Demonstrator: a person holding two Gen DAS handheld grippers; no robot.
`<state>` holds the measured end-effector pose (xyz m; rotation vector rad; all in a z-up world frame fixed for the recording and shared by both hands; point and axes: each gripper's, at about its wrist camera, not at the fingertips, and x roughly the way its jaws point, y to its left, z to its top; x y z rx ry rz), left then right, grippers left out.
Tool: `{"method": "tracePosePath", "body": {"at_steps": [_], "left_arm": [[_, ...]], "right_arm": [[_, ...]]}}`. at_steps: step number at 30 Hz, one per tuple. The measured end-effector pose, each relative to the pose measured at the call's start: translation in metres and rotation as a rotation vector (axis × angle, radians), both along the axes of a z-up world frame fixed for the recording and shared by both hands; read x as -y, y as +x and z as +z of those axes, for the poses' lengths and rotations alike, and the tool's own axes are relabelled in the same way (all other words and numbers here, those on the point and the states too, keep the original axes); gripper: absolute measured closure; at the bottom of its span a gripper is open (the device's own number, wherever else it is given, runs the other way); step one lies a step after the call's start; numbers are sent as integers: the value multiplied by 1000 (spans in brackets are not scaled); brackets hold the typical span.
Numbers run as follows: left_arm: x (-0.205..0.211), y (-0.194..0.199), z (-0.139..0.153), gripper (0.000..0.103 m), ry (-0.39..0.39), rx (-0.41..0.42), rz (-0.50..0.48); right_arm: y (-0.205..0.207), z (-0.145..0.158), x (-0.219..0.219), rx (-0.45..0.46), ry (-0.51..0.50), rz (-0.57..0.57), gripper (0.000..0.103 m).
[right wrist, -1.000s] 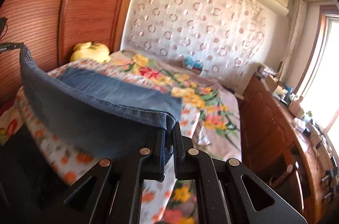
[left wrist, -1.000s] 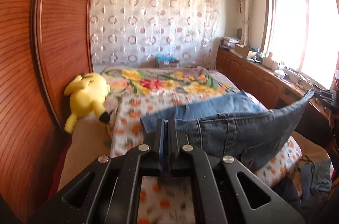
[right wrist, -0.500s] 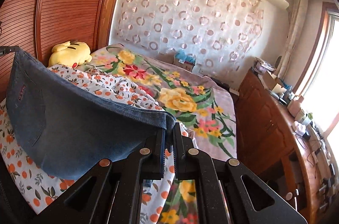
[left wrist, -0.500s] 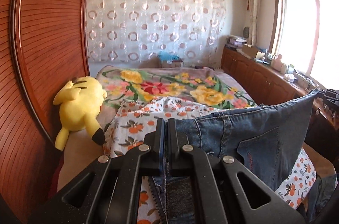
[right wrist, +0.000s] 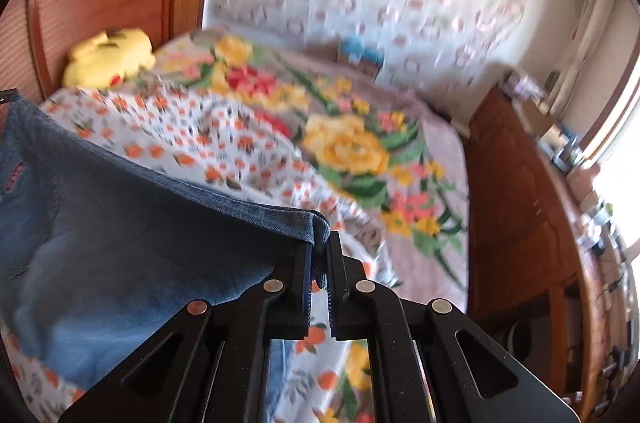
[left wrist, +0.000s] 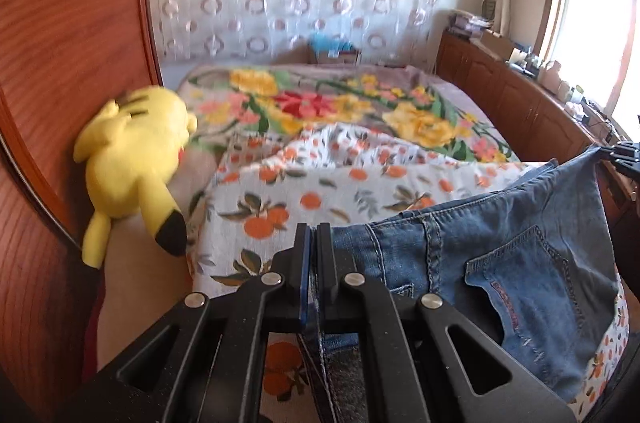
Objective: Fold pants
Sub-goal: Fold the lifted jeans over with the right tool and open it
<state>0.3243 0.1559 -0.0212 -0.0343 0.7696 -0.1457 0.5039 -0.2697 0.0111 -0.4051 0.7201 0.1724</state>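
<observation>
Blue denim pants (left wrist: 508,263) hang stretched between my two grippers above the bed, back pocket side facing the left wrist view. My left gripper (left wrist: 313,235) is shut on one waistband corner. My right gripper (right wrist: 319,247) is shut on the other corner of the pants (right wrist: 120,235), which spread away to the left in its view. The right gripper's tip also shows at the far right of the left wrist view (left wrist: 624,155). The lower part of the pants drops out of sight below the grippers.
The bed carries an orange-print sheet (left wrist: 320,191) and a floral blanket (left wrist: 340,103). A yellow plush toy (left wrist: 136,155) lies at the left by the wooden wardrobe (left wrist: 60,63). Wooden cabinets (right wrist: 520,191) run along the right under the window.
Both grippers have lowered and tilted down toward the bed with the pants still stretched between them. The pants hang lower and closer to the orange-print sheet.
</observation>
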Motion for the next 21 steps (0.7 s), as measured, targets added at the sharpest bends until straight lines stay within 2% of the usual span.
{"method": "tracePosePath", "body": {"at_steps": [3,8,10,13,14,15,18,20,21], "left_arm": [[-5,6,-15,100,-13,-28,8],[-7,12,-32,99,-19,-60,5],[-6,16,-35,99,-10,-62,2],[-6,17,-37,99,-4,-70,9],[-7,17,-37,98,0,-69,6],[-7,16,-36,98,-2,-65,3],[-11,13,-31,92,-20,-61,6],[-14,9,-27,81,-34,-48,-1],[-16,7,-24,71,-34,-43,4]], "right_arm": [[24,-23,-1,-38,26,-9,97],[61,-39,-2,-80,53,-10,97],[80,-31,2,-88,68,-14,97],[72,-26,13,-82,124,-19,97],[73,-26,15,-81,147,-22,96],[71,-27,18,-74,167,-22,90],[69,-26,28,-50,218,-37,84],[65,-28,32,-40,248,-48,79],[63,-27,35,-35,265,-52,78]]}}
